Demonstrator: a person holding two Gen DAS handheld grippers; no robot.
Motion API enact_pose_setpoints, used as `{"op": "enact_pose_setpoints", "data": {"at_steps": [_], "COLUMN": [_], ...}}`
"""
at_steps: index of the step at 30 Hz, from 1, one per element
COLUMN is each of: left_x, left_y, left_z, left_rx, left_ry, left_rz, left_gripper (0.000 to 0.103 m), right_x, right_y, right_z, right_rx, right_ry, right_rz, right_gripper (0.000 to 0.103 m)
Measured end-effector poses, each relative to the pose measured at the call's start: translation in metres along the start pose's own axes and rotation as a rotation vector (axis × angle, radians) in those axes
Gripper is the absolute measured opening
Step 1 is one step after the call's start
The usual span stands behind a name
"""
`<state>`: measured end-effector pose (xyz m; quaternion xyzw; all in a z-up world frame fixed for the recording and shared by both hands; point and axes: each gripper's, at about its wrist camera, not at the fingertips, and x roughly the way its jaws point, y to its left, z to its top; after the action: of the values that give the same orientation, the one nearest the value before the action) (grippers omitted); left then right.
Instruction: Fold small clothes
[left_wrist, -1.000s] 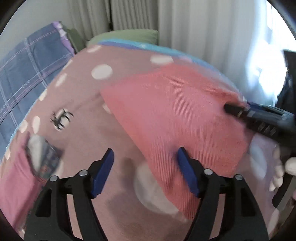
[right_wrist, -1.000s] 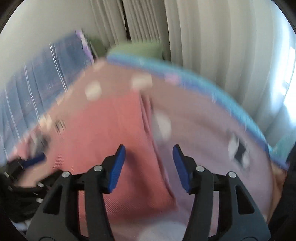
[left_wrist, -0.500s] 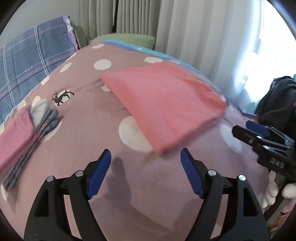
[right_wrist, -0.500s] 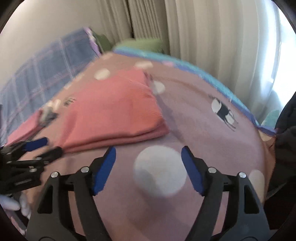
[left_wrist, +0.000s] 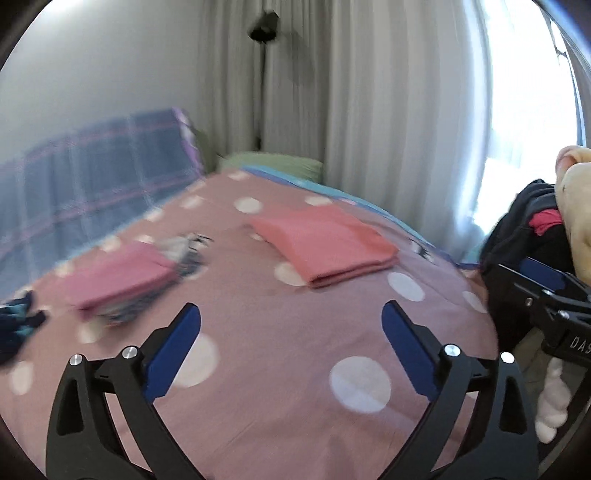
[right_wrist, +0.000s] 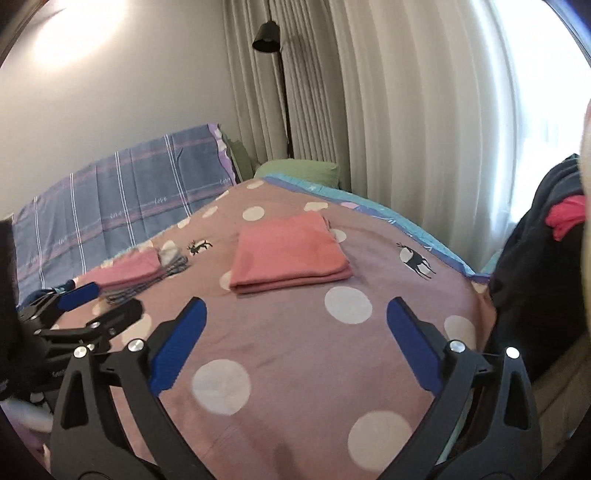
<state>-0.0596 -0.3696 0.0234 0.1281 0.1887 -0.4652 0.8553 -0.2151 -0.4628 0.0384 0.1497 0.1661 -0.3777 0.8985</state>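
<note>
A folded salmon-pink garment (left_wrist: 325, 243) (right_wrist: 288, 254) lies flat on the mauve dotted bedspread (left_wrist: 280, 354) (right_wrist: 295, 332), far from both grippers. My left gripper (left_wrist: 291, 314) is open and empty, held back above the near part of the bed. My right gripper (right_wrist: 295, 310) is open and empty too, also drawn back. Each gripper shows at the edge of the other's view: the right one (left_wrist: 546, 291), the left one (right_wrist: 85, 306).
A stack of folded clothes (left_wrist: 118, 277) (right_wrist: 136, 273), pink on top, sits at the left of the bed. A blue plaid pillow (right_wrist: 122, 214) and green pillow (right_wrist: 295, 170) lie at the head. Dark clothing (left_wrist: 517, 229) (right_wrist: 543, 240) is piled at the right. Curtains hang behind.
Both grippers have pulled back and up from the pink garment, which now lies folded and free on the bed. The jaws have opened wider.
</note>
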Motion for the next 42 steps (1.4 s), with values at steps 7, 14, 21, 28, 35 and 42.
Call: {"op": "enact_pose_setpoints", "data": {"at_steps": [7, 14, 21, 28, 35, 42], "left_x": [-0.049, -0.078, -0.095, -0.107, -0.111, -0.117], "left_y": [-0.014, -0.017, -0.021, -0.024, -0.020, -0.019], "left_z": [-0.011, -0.019, -0.026, -0.029, -0.032, -0.034], "left_rx": [0.018, -0.033, -0.038, -0.027, -0.033, -0.025], "left_ry": [-0.016, -0.021, -0.006, -0.002, 0.003, -0.003], "left_rz": [0.047, 0.053, 0.092, 0.120, 0.108, 0.118], "left_gripper": [0.102, 0.102, 0.102, 0.102, 0.102, 0.102], "right_x": [-0.033, -0.054, -0.065, -0.071, -0.073, -0.076], "right_y": [0.007, 0.009, 0.012, 0.019, 0.019, 0.027], "right_z": [-0.005, -0.015, -0.024, -0.029, -0.034, -0.034], "right_rx": [0.012, -0.037, -0.065, -0.096, -0.094, -0.112], "right_ry": [0.021, 0.028, 0.048, 0.054, 0.064, 0.065], "right_rz": [0.027, 0.026, 0.045, 0.049, 0.038, 0.046], "right_gripper": [0.101, 0.101, 0.101, 0.101, 0.101, 0.101]}}
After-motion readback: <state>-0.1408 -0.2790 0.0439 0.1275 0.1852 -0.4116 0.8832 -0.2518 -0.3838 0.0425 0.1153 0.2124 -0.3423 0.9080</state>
